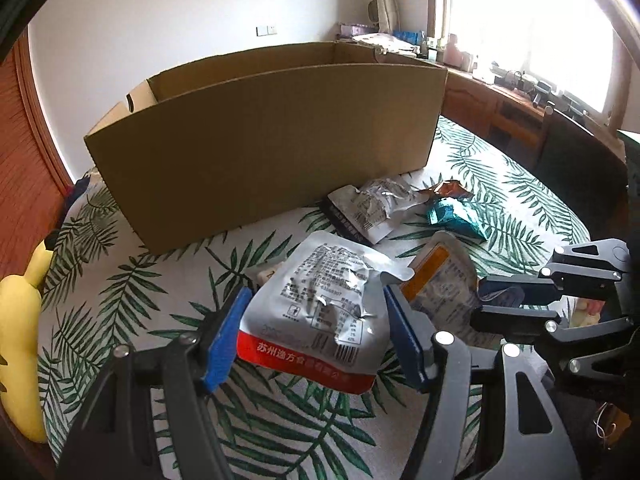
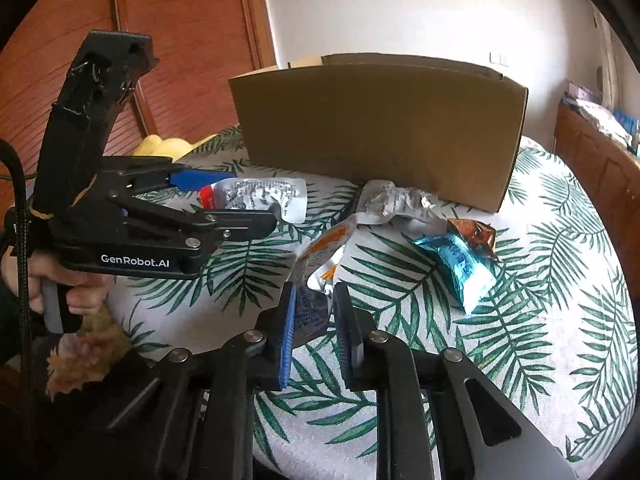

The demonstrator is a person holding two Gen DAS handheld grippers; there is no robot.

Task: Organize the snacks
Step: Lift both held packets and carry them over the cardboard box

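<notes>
While your left gripper [image 1: 312,328] is pinching the silver and red pouch [image 1: 320,304], your right gripper [image 2: 314,312] is squeezing the orange pouch [image 2: 320,256]; beyond, more snacks [image 2: 456,264] are lying before the cardboard box [image 1: 260,140].

My work surface is a leaf-print bedsheet [image 2: 540,360]. On it: cardboard box [image 1: 272,148], teal packet [image 2: 460,268], crumpled silver pouch [image 2: 394,202]. Yellow plush [image 1: 20,344] at the edge, probably.

White wall [image 1: 180,32], bright window [image 1: 528,28], wooden louvred door [image 2: 192,40], leaf-print bedspread [image 2: 560,280]
</notes>
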